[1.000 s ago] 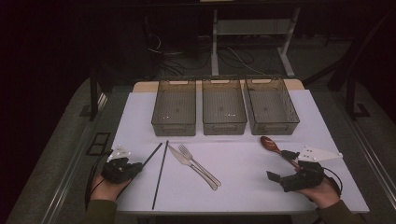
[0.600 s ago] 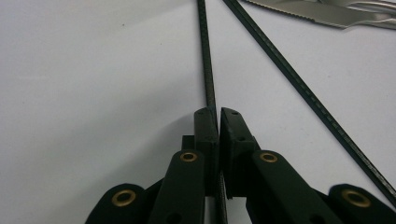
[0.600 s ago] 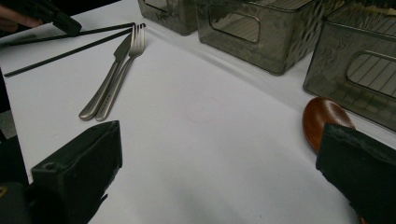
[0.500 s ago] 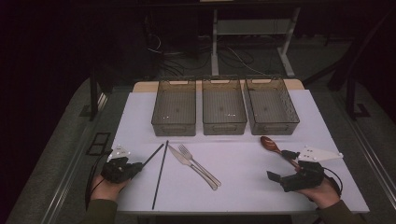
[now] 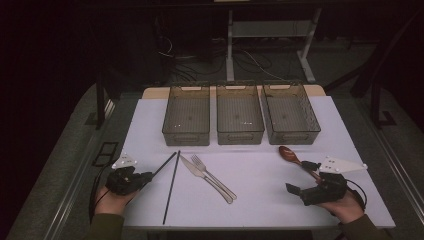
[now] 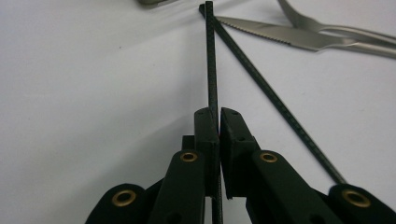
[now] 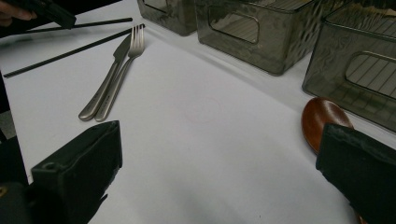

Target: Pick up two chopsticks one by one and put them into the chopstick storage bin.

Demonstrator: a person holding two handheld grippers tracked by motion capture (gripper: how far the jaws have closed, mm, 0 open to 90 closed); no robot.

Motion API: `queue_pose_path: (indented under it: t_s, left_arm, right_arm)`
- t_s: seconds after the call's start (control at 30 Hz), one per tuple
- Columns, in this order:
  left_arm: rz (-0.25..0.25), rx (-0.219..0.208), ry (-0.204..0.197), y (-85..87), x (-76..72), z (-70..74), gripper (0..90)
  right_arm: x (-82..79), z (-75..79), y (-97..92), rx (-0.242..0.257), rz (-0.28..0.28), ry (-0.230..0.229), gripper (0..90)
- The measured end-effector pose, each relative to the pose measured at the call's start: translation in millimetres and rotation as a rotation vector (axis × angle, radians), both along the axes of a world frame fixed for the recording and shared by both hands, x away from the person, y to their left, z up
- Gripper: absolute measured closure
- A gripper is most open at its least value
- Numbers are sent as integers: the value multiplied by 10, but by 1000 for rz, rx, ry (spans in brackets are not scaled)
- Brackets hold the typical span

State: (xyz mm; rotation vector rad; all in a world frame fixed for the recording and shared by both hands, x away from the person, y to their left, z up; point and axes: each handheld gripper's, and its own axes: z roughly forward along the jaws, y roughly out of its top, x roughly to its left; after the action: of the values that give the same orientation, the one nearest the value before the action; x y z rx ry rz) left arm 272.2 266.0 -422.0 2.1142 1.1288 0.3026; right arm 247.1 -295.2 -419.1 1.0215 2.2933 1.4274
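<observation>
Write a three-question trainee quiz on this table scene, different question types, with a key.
1. True or false: the left gripper is shut on a black chopstick.
2. How many bins stand in the row at the far side of the table? A) two B) three C) four
3. Fill in: the brown wooden ____ lies by the right gripper, whose jaws stand wide apart.

Key:
1. True; the pads clamp its near end, while the second chopstick lies free beside it.
2. B; left bin, middle bin, right bin.
3. spoon
</observation>
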Motion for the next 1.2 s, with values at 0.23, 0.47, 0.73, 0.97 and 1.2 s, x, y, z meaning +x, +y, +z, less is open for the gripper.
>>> queue_pose_path:
  t_s: [0.23,0.47,0.73,0.97,1.2]
  left_arm:
    - [-14,-28,-6,0,-29,128,858]
    - [-25,-60,-25,-26,-21,256,858]
    - [-36,-108,-40,-106,47,378,858]
    - [-47,-134,-70,-183,130,519,858]
    - [-52,-149,-112,-323,317,726,857]
  right_arm:
    - [3,-2,-1,0,3,-4,7]
    - [14,-20,-10,5,6,1,7]
    - [48,-90,-32,19,13,34,7]
    - [104,-139,-5,1,28,43,7]
    - [124,-144,-10,5,25,47,7]
